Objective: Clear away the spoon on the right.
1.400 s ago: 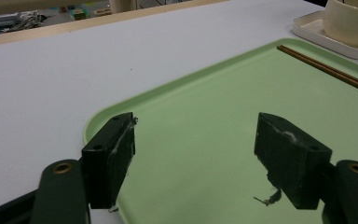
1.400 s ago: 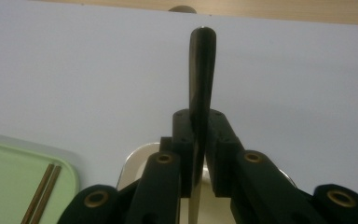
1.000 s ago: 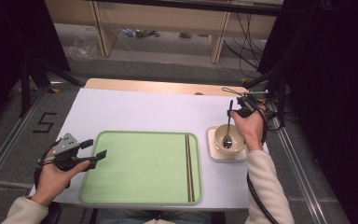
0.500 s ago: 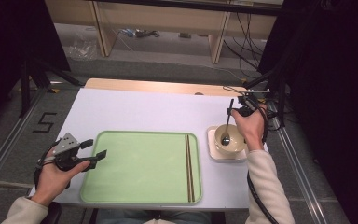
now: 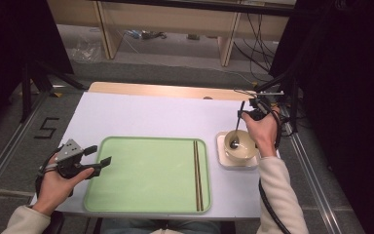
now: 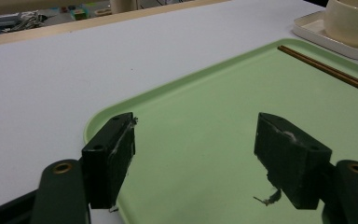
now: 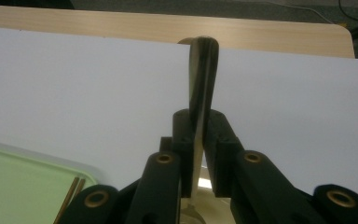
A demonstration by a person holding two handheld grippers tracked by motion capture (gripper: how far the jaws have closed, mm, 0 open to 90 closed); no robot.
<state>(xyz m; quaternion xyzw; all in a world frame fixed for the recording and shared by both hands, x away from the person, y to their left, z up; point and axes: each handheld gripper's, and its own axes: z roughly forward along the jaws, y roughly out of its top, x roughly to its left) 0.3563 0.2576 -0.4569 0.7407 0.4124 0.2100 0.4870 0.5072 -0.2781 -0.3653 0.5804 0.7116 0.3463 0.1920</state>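
Your worktop is the biggest thing here, a wide white top. On its near half lies the green tray. It is flat and bare but for the brown chopsticks, which lie side by side along the tray's 3 o'clock edge and point from 12 to 6 o'clock.

Just past that edge, at 3 o'clock from the tray, sits a small cream plate with a cream bowl on it.

Your left claw rests at the tray's 9 o'clock edge. Its jaws stand wide apart with nothing between them. In the left gripper view you look across the green tray between the two jaws, with the chopsticks and the bowl far off at 1 o'clock.

Your right claw is up above the bowl, at about 12 o'clock from it. Its jaws are pinched close on the handle of the spoon. The spoon hangs down from the claw toward 6 o'clock, and its round end sits inside the bowl. In the right gripper view the spoon handle sticks straight up at 12 o'clock, squeezed between the two black jaws.
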